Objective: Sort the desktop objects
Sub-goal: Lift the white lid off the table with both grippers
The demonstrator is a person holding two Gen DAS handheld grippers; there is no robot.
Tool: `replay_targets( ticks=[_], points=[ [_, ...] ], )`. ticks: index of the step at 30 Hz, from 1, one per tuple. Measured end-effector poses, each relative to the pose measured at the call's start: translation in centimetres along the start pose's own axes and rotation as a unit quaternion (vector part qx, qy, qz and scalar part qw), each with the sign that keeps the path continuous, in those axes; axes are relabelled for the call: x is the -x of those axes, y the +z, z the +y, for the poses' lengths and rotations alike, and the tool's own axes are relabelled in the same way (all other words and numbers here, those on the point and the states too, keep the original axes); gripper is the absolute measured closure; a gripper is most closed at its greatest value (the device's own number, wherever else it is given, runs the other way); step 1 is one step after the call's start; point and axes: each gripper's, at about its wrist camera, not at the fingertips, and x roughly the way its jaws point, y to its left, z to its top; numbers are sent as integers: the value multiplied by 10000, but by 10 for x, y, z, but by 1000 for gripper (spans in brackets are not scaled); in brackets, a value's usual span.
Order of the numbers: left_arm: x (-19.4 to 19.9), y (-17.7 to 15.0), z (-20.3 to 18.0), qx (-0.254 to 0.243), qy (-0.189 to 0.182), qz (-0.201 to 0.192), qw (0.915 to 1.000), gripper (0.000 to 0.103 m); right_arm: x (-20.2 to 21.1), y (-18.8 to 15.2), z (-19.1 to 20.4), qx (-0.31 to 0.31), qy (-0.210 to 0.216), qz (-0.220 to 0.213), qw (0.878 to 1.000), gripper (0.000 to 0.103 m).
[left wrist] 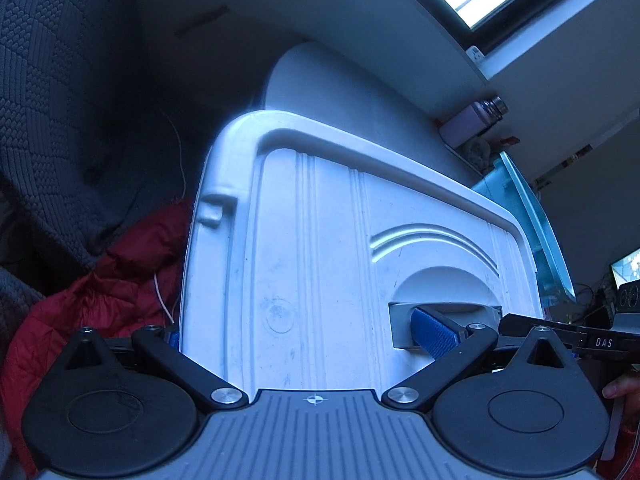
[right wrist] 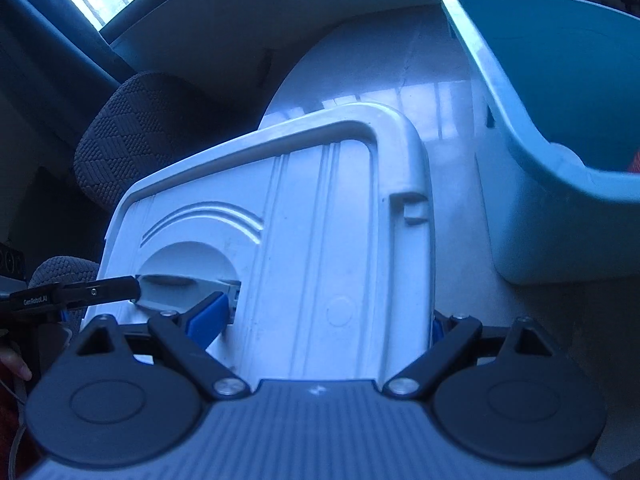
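A white plastic box lid fills the left wrist view, held up on edge. My left gripper is shut on it: one blue finger pad sits in the lid's handle recess, the other at the lid's left edge. The same lid fills the right wrist view. My right gripper is shut on it, with one blue pad in the handle recess and the other at the right edge. A teal storage bin stands open to the right.
The bin's edge also shows in the left wrist view. A white tabletop lies under lid and bin. A dark quilted chair and a red padded jacket are at the left. A bottle stands at the far right.
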Motion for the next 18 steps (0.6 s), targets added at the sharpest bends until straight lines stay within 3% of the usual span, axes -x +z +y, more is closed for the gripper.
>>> replay_targets(
  ticks=[11,18],
  points=[
    [37,-76,-40,19,328,-105,9994,0,45,-52,-23,12,289,-18,9996,10],
    [35,-154,-105,109,502,-188,9985,0,89,-97,-74,107,458,4,9989,10]
  ],
)
